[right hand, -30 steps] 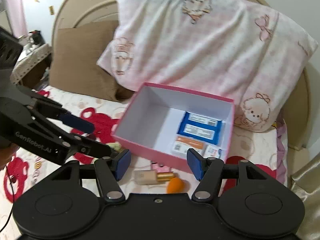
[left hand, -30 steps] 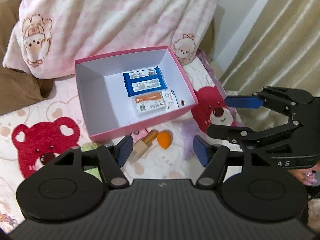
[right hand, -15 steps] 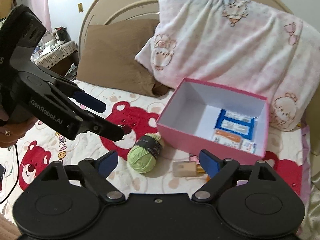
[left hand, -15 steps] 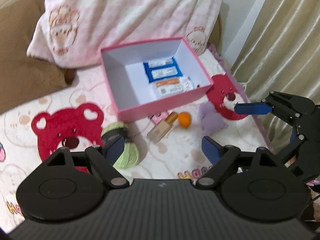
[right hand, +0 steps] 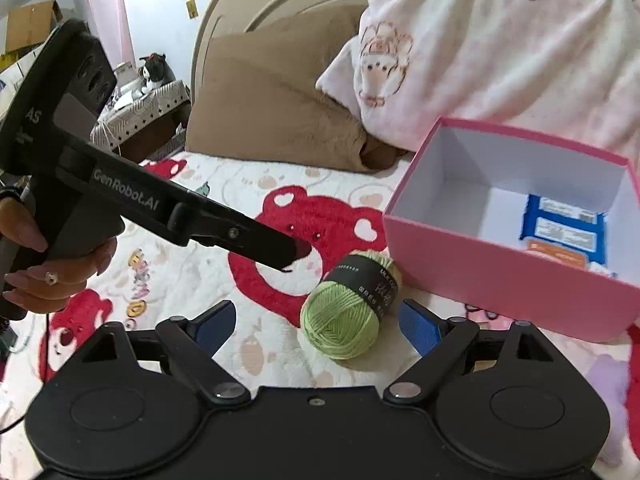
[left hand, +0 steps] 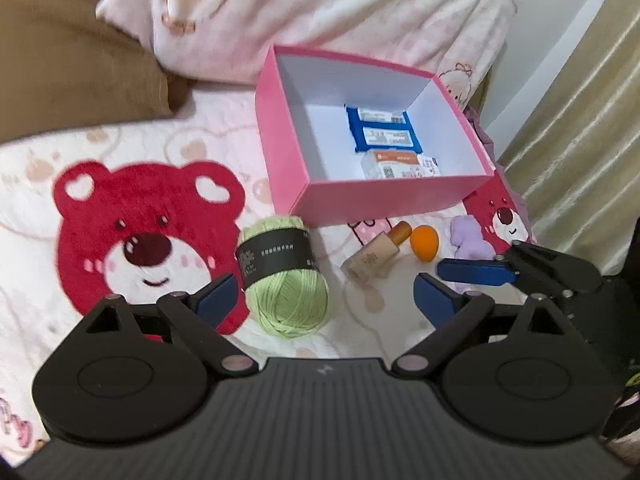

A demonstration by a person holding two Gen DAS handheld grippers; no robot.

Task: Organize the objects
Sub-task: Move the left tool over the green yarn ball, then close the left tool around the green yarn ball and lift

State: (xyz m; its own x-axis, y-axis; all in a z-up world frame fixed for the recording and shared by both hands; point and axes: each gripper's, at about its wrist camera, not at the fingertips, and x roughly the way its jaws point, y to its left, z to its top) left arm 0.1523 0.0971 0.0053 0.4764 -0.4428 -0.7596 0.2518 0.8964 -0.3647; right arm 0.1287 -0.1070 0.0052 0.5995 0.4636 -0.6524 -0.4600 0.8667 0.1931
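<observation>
Yarn (left hand: 285, 280), a green ball with a black band, is lying on the bed (left hand: 60, 140) just at the box's (left hand: 384, 204) 7 o'clock corner. Left tool (left hand: 324, 298) is hovering over it with fingers spread wide, pinching nothing; whether the left pad is touching the ball cannot be told. Right tool (right hand: 316, 322) is also gaping wide and holding nothing, with the yarn sitting between its blue pads (right hand: 418, 326), apart from both. In the right wrist view the left tool's black fingers are reaching in from 9 o'clock, their tips near the yarn. Inside the pink box, blue packs (left hand: 382, 132) and an orange-labelled pack (left hand: 394, 164) are lying against its 3 o'clock wall. At the box's 6 o'clock, a bottle (left hand: 376, 254), an orange sponge (left hand: 425, 243) and a purple toy (left hand: 468, 240) are lying side by side. Pillows (left hand: 320, 12) are leaning behind at 12 o'clock.
</observation>
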